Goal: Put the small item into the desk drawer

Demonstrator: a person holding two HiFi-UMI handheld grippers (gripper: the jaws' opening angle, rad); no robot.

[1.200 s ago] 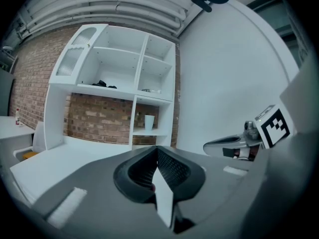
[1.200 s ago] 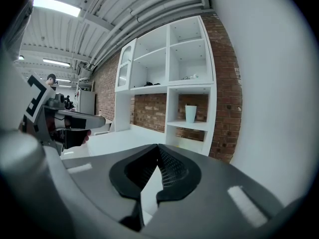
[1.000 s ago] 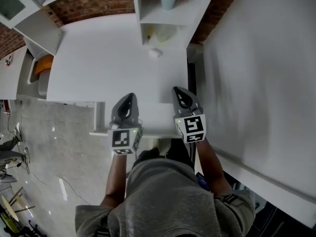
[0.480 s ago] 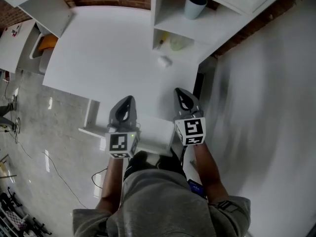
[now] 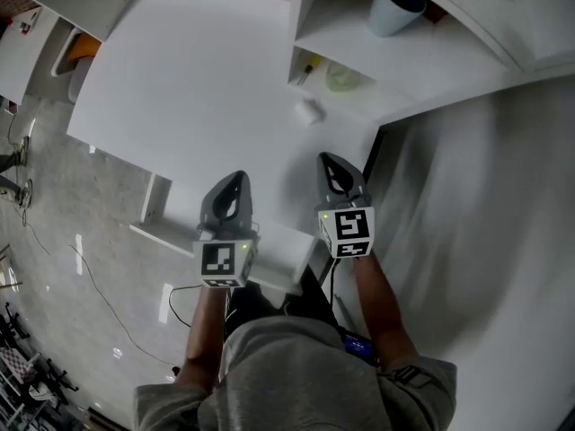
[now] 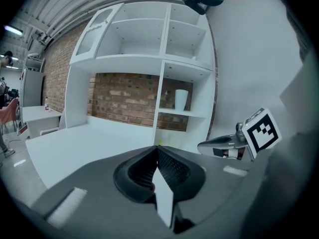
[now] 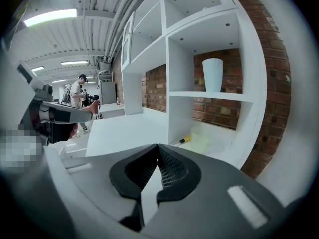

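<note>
The small white item (image 5: pixel 310 110) lies on the white desk top (image 5: pixel 207 97), in front of the shelf unit. The desk drawer (image 5: pixel 275 251) stands pulled out at the desk's near edge, between my two grippers. My left gripper (image 5: pixel 238 177) hovers over the drawer's left part, shut and holding nothing, its tips meeting (image 6: pixel 155 147). My right gripper (image 5: pixel 325 158) is at the drawer's right side, nearer the item but well short of it. It is shut too, with nothing between its pads (image 7: pixel 158 146). The item is hidden in both gripper views.
A white shelf unit (image 5: pixel 359 34) stands on the desk at the back right. It holds a pale cup (image 5: pixel 395 7), a yellow pen (image 5: pixel 305 68) and a pale green object (image 5: pixel 341 77). A white wall panel (image 5: pixel 485 205) runs along the right. Grey floor with cables lies left.
The head view has swung, so the desk sits more tilted in the picture and the shelf has shifted right. Both grippers keep their places by the drawer and stay shut.
</note>
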